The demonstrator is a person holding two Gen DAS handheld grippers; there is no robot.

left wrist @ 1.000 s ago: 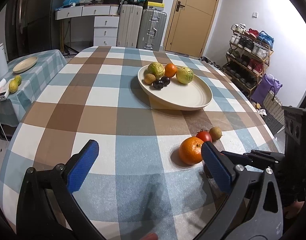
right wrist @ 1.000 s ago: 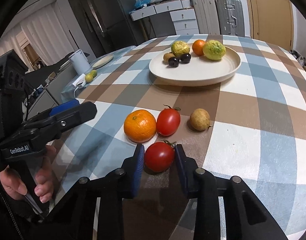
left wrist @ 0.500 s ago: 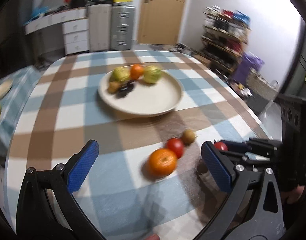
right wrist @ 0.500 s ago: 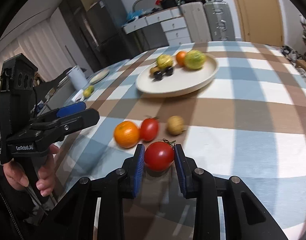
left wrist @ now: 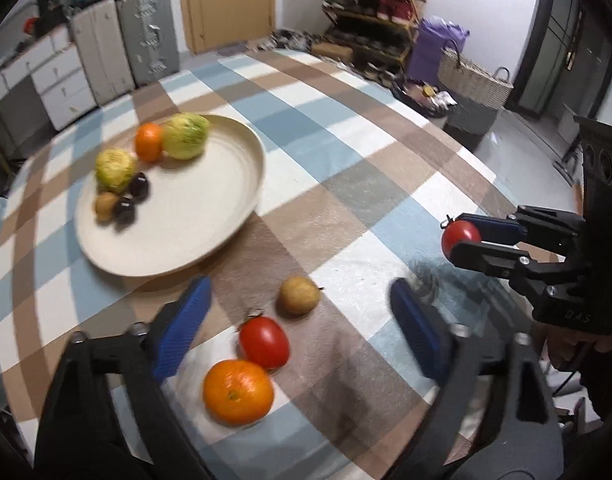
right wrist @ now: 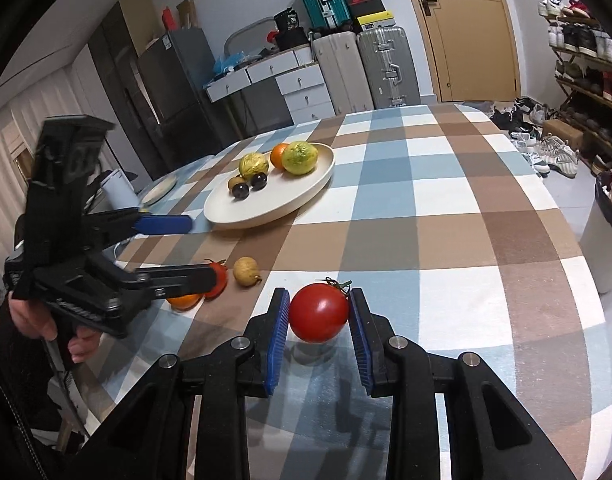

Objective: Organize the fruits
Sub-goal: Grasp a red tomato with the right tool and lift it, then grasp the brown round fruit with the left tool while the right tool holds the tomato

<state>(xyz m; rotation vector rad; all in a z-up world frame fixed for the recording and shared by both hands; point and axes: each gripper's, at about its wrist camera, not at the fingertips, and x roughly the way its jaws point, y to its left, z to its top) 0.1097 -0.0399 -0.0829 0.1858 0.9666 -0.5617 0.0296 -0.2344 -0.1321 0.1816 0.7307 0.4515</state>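
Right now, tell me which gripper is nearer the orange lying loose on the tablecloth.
Left. The left gripper is open right over the orange, which lies between its fingers. The right gripper is off to the side, shut on a tomato held above the cloth.

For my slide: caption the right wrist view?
Right claw grips a tomato above the checked table.

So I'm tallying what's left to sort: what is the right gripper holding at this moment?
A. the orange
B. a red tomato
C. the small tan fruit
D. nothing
B: the right gripper is closed on a red tomato, pinched between its blue fingers and lifted off the tablecloth, while the orange and the small tan fruit lie on the cloth.
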